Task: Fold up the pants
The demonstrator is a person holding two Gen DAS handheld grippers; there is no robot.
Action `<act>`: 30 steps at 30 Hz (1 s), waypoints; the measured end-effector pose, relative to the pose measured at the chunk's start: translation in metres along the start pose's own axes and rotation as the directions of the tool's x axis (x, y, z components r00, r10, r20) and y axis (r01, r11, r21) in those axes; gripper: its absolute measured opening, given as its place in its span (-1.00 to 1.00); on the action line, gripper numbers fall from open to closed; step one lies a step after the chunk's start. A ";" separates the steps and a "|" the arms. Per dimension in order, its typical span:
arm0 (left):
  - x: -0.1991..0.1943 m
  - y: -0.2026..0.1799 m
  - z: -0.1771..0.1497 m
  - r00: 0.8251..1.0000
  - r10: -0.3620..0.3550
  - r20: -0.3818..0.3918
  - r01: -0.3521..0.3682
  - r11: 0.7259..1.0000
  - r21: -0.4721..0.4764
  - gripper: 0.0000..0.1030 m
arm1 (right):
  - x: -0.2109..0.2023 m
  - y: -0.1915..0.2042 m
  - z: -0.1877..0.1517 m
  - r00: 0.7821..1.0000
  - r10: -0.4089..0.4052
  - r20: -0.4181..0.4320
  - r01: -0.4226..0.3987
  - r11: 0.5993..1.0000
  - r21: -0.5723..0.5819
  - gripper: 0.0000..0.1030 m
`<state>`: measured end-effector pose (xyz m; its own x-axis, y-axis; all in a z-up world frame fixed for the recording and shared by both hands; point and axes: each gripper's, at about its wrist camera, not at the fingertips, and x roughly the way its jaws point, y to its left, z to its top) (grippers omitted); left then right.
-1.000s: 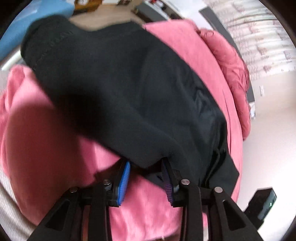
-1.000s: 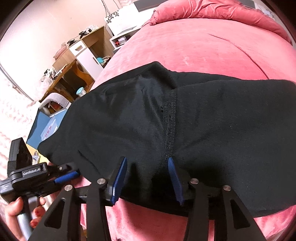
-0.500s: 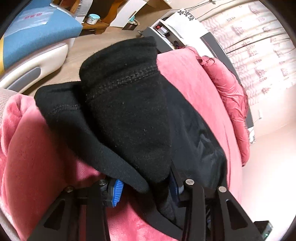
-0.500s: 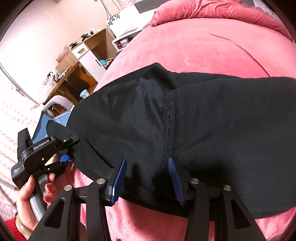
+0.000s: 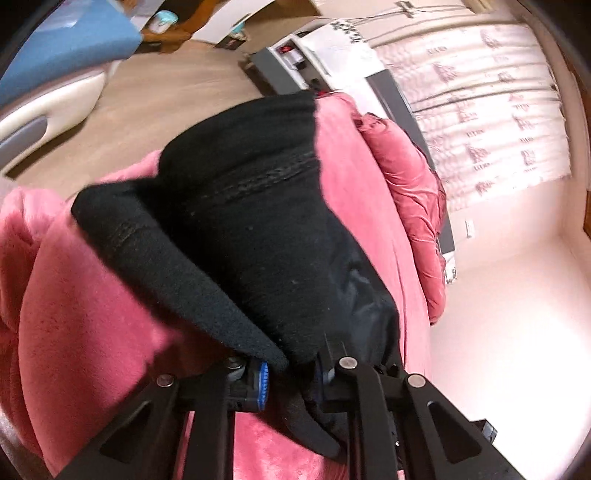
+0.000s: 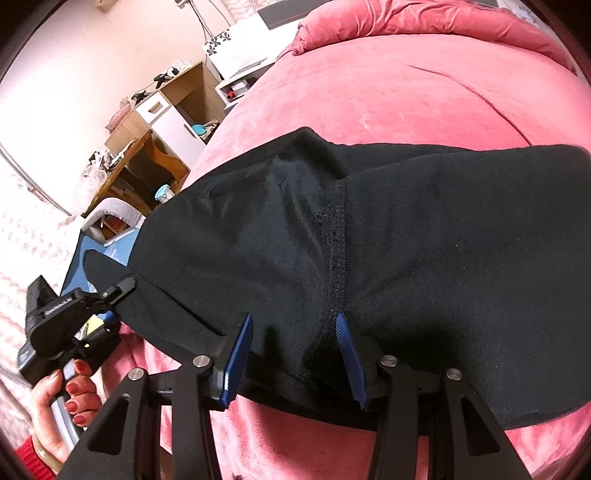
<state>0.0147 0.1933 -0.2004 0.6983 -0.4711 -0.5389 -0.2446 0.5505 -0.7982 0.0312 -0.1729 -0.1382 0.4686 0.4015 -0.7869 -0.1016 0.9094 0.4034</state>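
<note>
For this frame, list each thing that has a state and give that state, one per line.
black pants: partly folded, one end lifted, the rest flat on the bed.
left tool: shut on the pants' raised end.
right tool: open, fingers either side of the pants' near edge.
pink bedspread: spread smooth under the pants.

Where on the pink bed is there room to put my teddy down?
Free: the wide pink blanket between the black pants and the pillows at the far end. Crowded: the near edge, where the pants spread out, the right tongs stand open and the left tongs pinch the cloth.
</note>
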 end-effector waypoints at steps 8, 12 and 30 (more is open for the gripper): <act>-0.018 -0.100 -0.009 0.996 -0.044 0.074 0.012 0.920 0.391 -0.68 | 0.004 0.011 0.000 0.998 -0.062 -0.013 0.061 0.996 -0.059 -0.06; -0.011 -0.170 -0.037 0.995 -0.051 0.084 -0.020 0.731 0.682 -0.67 | -0.001 0.005 0.003 1.000 -0.018 -0.015 0.017 0.999 -0.031 -0.06; 0.104 -0.248 -0.260 0.972 0.229 0.060 0.041 -0.411 0.911 -0.57 | -0.133 -0.158 -0.019 0.967 -0.031 0.254 -0.080 0.907 0.413 -0.02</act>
<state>-0.0270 -0.1718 -0.1289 0.6627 -0.2901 -0.6904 0.7416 0.3823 0.5513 -0.0320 -0.3678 -0.1062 0.6793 0.3326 -0.6542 0.2326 0.7480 0.6217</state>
